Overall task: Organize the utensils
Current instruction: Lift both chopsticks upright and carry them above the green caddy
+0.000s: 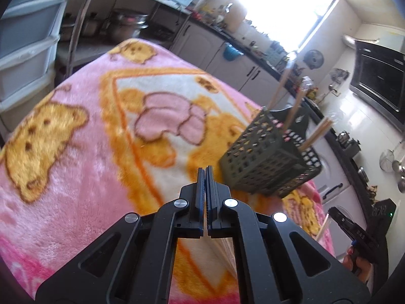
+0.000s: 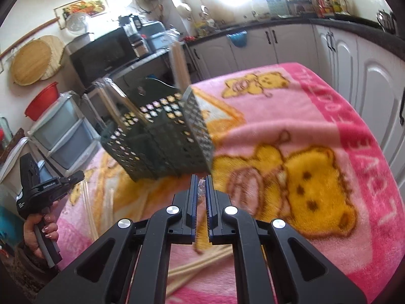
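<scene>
chopsticks (image 1: pixel 291 116) in basket (image 1: pixel 268 167), pink blanket (image 1: pixel 76 177), kitchen

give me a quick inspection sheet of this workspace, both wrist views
surface: pink bear-print blanket covers the table
job's things: dark perforated basket holds wrapped chopsticks; more wrapped chopsticks lie on the blanket
clutter: nothing seen on the blanket besides these
grippers: left gripper shut, wrapped chopsticks beneath its jaws; right gripper shut on clear wrapper
cables: nothing seen
surroundings: kitchen cabinets, microwave, bright window, plastic drawers
</scene>
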Action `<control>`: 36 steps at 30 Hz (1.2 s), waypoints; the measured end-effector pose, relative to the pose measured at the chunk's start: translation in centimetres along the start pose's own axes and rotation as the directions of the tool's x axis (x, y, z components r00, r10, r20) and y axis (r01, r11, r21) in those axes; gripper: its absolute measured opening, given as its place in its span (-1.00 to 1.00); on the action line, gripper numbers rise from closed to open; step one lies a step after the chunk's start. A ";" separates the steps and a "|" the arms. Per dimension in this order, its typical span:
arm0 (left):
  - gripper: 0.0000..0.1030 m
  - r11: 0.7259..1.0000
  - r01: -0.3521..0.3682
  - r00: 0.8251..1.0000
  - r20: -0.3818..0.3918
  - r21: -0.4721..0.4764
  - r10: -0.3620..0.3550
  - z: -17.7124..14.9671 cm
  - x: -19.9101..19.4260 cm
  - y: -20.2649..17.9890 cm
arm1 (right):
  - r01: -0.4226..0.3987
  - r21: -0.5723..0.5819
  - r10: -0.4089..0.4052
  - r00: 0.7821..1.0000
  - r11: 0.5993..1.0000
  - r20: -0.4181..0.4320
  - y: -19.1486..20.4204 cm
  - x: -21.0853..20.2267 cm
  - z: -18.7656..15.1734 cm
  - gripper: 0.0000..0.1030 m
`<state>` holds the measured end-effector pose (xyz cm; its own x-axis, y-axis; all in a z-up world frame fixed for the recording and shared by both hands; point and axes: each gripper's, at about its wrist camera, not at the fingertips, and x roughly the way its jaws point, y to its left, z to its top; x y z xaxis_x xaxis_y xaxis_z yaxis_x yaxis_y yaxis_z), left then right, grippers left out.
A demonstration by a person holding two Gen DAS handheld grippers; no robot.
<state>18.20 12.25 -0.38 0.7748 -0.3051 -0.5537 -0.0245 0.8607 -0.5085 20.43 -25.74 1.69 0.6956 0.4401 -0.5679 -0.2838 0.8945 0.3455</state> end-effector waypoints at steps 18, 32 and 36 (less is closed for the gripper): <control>-1.00 0.975 0.173 0.983 0.035 0.141 -0.180 2.0 -3.0 -7.4 | -0.077 -0.138 0.091 0.992 0.987 0.093 6.5 -2.2 4.0 -0.89; -1.00 0.926 0.292 0.953 0.005 0.240 -0.303 3.2 -3.2 -13.4 | -0.087 -0.181 0.113 0.983 0.980 0.142 7.8 -3.7 5.7 -0.90; -1.00 0.913 0.312 0.946 0.002 0.262 -0.324 3.6 -3.2 -14.6 | -0.081 -0.190 0.110 0.982 0.979 0.153 7.8 -4.1 6.2 -0.90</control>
<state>18.30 2.15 11.17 0.7422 -0.5666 -0.3579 0.3850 0.7976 -0.4643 19.41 -21.08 11.35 0.7526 0.5189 -0.4054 -0.4589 0.8548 0.2422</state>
